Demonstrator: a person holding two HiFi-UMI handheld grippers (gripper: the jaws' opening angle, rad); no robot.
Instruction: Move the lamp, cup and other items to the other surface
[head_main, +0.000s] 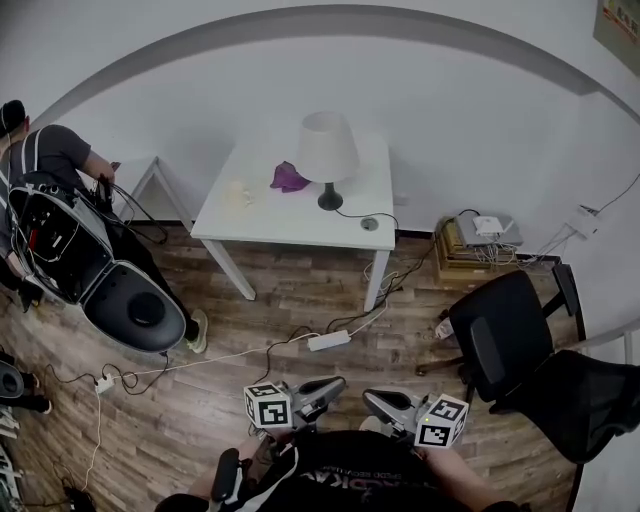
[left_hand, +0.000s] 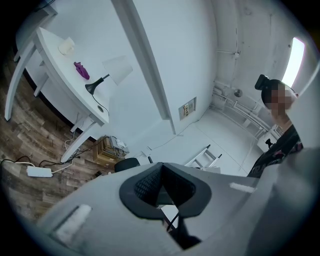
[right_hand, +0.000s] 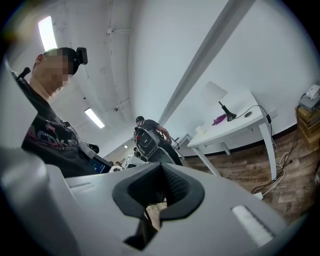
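Head view: lamp (head_main: 328, 150), cup (head_main: 238, 192) and cloth (head_main: 289, 178) on table (head_main: 290, 228), upper centre; left gripper (head_main: 330, 386) and right gripper (head_main: 376, 400), bottom centre. Left gripper view: jaws pressed together, empty; table upper left. Right gripper view: jaws pressed together, empty; table centre right.

One white square surface (head_main: 280, 218) carries one table lamp with a white shade and black base (head_main: 327, 150), one crumpled purple cloth (head_main: 290, 178), one pale cup (head_main: 237, 192) and one small grey disc (head_main: 370, 224), while the wooden floor (head_main: 200, 400) holds one white power strip (head_main: 329, 341) and two black office chairs, one padded (head_main: 497, 340) and one mesh-backed (head_main: 590, 400).
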